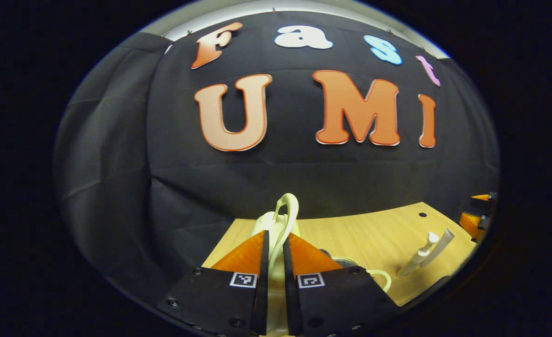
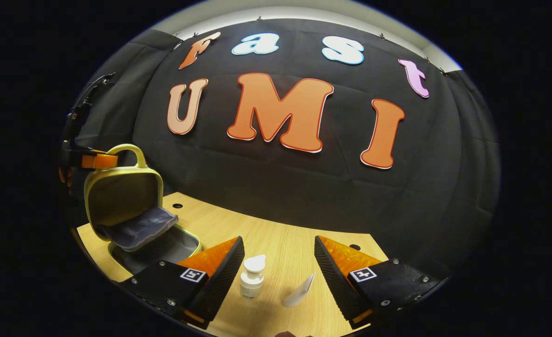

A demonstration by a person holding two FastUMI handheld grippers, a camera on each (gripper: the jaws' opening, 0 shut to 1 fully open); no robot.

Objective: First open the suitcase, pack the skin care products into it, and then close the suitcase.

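Suitcase lid's cream loop handle point(image 1: 287, 210) pinched in my left hand-held gripper point(image 1: 276, 248); right hand-held gripper point(image 2: 279, 262) gapes, so I'd centre on the white pump bottle point(image 2: 251, 277) at 6 o'clock.

Legible characters: none on any object on the table. Signs: one square coded marker point(image 1: 243, 280) stands on each finger mount of the left gripper point(image 1: 276, 234), and one such marker point(image 2: 191, 274) on each finger mount of the right gripper point(image 2: 279, 238). Their block patterns cannot be read as letters or numbers. Any print on the pump bottle point(image 2: 251, 279) and the tube point(image 2: 299, 293) is too small to tell.
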